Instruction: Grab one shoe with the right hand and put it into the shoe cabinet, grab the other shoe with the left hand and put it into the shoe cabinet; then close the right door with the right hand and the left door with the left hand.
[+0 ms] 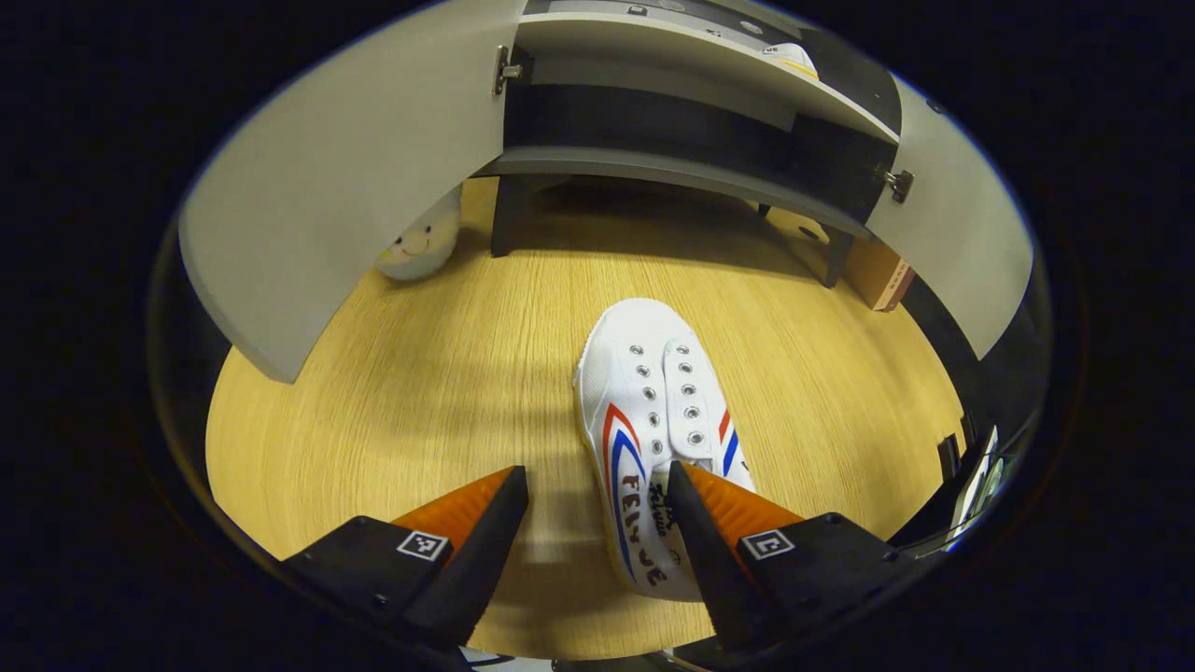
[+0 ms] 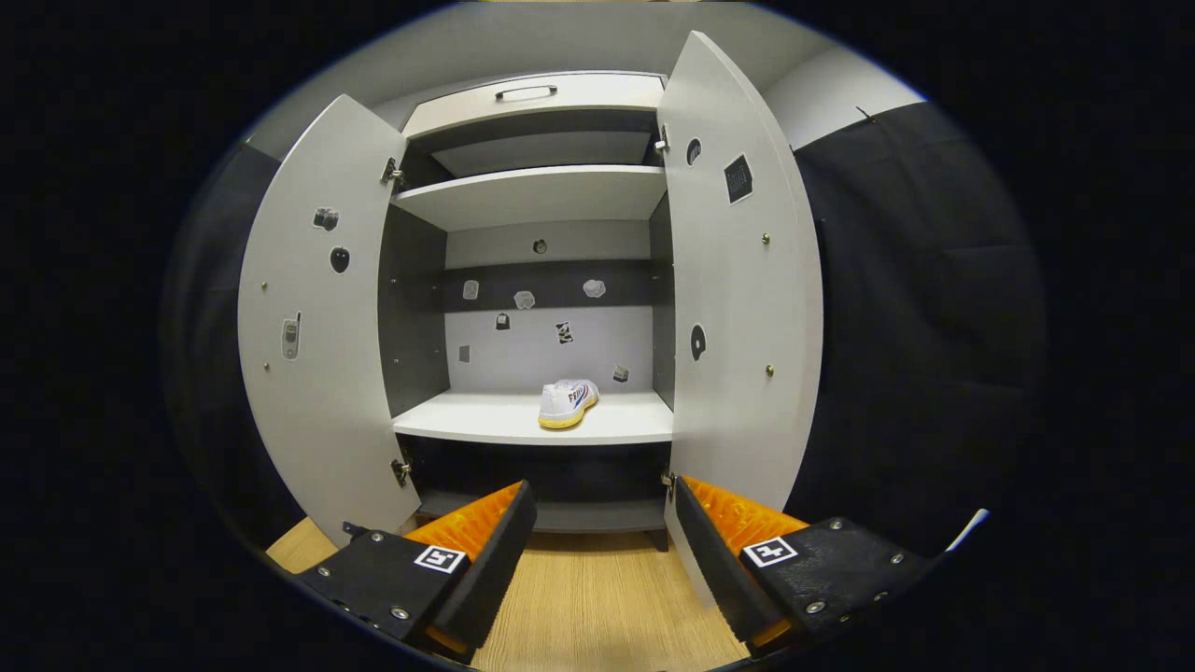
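One shoe (image 2: 568, 403) sits on the cabinet (image 2: 532, 420) shelf. The left gripper (image 1: 597, 523), spread wide, hovers over the floor shoe (image 1: 653, 420); next it must straddle and clench. The right gripper (image 2: 602, 532) hangs released.

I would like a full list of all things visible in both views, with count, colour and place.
shoe on the floor: one, white with red and blue stripes, on the wood floor before the left tongs.
shoe on the shelf: one, white with yellow sole, inside the cabinet.
cabinet: one, light grey with dark interior, both doors open.
left door: one, grey, stickers on the inner face.
right door: one, grey, stickers on the inner face.
plush toy: one, white, on the floor behind a door.
cardboard box: one, brown, beside a cabinet leg.
left tongs: one, open, near the floor shoe.
right tongs: one, open, facing the cabinet.
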`<state>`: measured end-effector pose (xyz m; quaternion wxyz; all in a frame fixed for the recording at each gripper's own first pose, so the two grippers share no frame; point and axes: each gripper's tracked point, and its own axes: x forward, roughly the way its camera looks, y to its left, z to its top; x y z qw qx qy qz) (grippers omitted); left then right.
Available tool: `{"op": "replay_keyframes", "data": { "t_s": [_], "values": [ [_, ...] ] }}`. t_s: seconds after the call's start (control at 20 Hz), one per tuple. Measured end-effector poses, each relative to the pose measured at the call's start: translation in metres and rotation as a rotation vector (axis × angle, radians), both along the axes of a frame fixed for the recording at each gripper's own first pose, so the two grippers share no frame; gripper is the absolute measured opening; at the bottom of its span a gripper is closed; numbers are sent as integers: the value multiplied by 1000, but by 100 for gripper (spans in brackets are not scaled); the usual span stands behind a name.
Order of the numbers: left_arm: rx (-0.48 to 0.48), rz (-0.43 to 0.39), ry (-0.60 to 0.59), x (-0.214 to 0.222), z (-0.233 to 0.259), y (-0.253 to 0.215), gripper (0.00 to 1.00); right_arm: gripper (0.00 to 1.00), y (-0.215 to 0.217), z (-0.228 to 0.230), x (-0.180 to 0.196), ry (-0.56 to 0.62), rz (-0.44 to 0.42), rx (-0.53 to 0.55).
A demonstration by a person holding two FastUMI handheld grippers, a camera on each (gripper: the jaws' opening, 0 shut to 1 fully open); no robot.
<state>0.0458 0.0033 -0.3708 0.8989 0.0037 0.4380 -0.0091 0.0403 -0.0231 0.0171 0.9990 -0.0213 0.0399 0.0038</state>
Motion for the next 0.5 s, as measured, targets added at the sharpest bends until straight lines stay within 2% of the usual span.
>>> {"op": "replay_keyframes", "data": {
  "t_s": [0.1,0.2,0.25,0.3,0.4,0.45,0.5],
  "values": [
    [-15,6,32,-1,-7,1,96,93,0,-4,0,13,0,-1],
    [-46,0,57,-2,-9,-5,85,93,1,-6,-1,20,2,-1],
    [-60,-8,74,-4,-10,-10,76,93,2,-7,-1,21,3,-1],
    [-77,-16,81,-3,-10,-18,63,93,2,-7,-1,22,3,-1],
    [-46,-24,122,-4,-10,-18,36,93,3,-6,0,24,5,-1],
    [-26,-25,136,-5,-9,-16,36,93,4,-6,0,24,8,-2],
    [-11,-18,139,-3,-8,-12,29,93,5,-5,-1,23,11,-5]
  ]
}}
